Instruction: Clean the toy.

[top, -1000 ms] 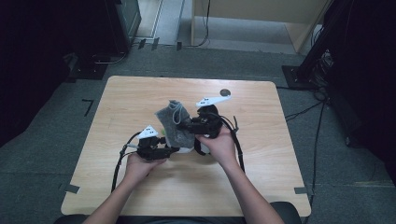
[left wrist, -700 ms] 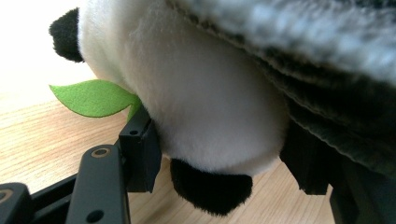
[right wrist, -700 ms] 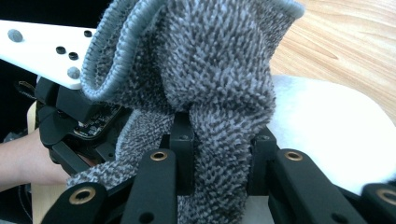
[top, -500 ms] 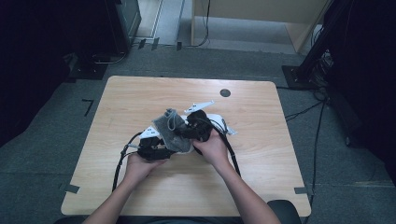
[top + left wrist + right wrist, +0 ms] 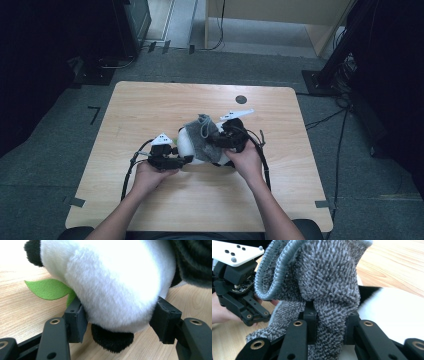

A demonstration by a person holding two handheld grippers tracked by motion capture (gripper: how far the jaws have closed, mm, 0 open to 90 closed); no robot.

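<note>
A plush panda (image 5: 189, 146), white with black limbs and a green felt leaf (image 5: 48, 288), lies at the table's middle. My left gripper (image 5: 182, 159) is shut on its white body (image 5: 112, 277), one pad pressed in on each side, with a black paw (image 5: 112, 338) hanging below. A grey knitted garment (image 5: 202, 131) with a ribbed hem drapes over the panda's right side. My right gripper (image 5: 220, 140) is shut on a fold of this grey knit (image 5: 327, 277), and the panda's white fur (image 5: 392, 315) lies just beneath it.
The wooden table (image 5: 150, 105) has a small dark round hole (image 5: 241, 99) at the back right. Black cables (image 5: 131, 170) loop from both grippers over the tabletop. Dark floor and equipment stands surround the table.
My right gripper swung left toward the left gripper with the grey knit, then came back right and lower. More of the panda's white body now shows. The left hand kept still.
</note>
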